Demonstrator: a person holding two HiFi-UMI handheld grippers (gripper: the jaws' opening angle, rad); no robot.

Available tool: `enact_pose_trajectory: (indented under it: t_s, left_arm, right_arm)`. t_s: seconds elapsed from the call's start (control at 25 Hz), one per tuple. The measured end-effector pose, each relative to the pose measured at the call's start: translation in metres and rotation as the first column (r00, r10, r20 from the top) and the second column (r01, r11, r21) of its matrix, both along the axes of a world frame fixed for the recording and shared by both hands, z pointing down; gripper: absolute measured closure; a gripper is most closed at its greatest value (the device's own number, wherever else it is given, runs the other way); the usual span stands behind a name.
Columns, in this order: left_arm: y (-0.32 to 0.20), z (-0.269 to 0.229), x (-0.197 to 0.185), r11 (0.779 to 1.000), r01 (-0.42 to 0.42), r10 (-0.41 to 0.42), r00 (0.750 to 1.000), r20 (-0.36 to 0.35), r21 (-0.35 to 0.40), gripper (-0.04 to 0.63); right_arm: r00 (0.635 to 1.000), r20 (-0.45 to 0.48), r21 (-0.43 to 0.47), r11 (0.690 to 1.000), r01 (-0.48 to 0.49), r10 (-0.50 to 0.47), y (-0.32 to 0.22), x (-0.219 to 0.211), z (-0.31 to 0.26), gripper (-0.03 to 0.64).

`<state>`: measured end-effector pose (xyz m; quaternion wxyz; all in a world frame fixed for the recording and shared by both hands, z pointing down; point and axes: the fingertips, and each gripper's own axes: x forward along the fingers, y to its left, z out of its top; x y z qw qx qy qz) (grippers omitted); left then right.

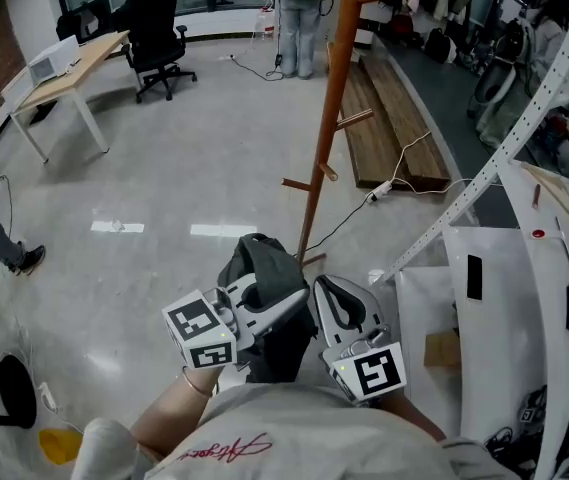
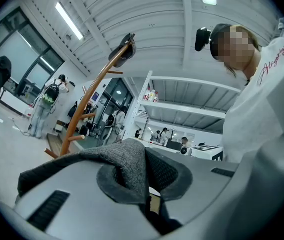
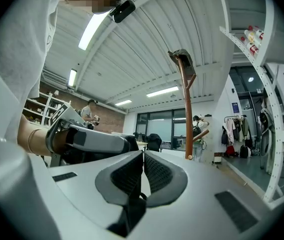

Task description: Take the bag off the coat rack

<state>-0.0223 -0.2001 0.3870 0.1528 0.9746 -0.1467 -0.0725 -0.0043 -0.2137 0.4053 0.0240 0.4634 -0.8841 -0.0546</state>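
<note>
Grey floor spreads beneath us; our left tool pinches the bag by its knitted fabric, close to us, clear of the coat rack; our right tool is pressed together, empty; lifting-off seems done.

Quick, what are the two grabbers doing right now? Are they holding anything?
Left gripper: closed on the grey bag.
Right gripper: closed, nothing between its jaws.

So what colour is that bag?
The bag is dark grey, with a speckled knitted look. It shows best in the left gripper view.
</note>
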Motion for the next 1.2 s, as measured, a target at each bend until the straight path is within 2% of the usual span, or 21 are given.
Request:
enact_pose_trajectory:
  t_s: [0.4, 0.56, 0.72, 0.96, 1.2]
  left_arm:
    - [0.084, -0.017, 0.007, 0.995, 0.098, -0.098, 0.994, -0.048, 0.011, 0.555]
    - [0.117, -0.026, 0.012, 0.987, 0.158, -0.156, 0.983, -0.092, 0.011, 0.555]
    - [0.140, -0.039, 0.015, 0.979, 0.204, -0.200, 0.973, -0.118, 0.018, 0.557]
    - [0.173, -0.053, 0.018, 0.976, 0.217, -0.214, 0.967, -0.138, 0.009, 0.555]
    - [0.200, -0.054, 0.022, 0.981, 0.194, -0.193, 0.975, -0.108, 0.000, 0.555]
  right_arm:
    - [0.999, 0.008, 0.043, 0.999, 0.033, -0.033, 0.090, 0.011, -0.019, 0.595]
    - [0.999, -0.010, 0.075, 0.996, 0.039, -0.039, 0.132, 0.020, -0.026, 0.595]
    - [0.999, 0.012, 0.097, 0.995, 0.028, -0.029, 0.168, 0.028, -0.037, 0.595]
    - [1.000, 0.017, 0.112, 0.993, 0.019, -0.021, 0.203, 0.035, -0.049, 0.595]
    - [0.999, 0.038, 0.116, 0.993, 0.005, -0.010, 0.221, 0.035, -0.059, 0.595]
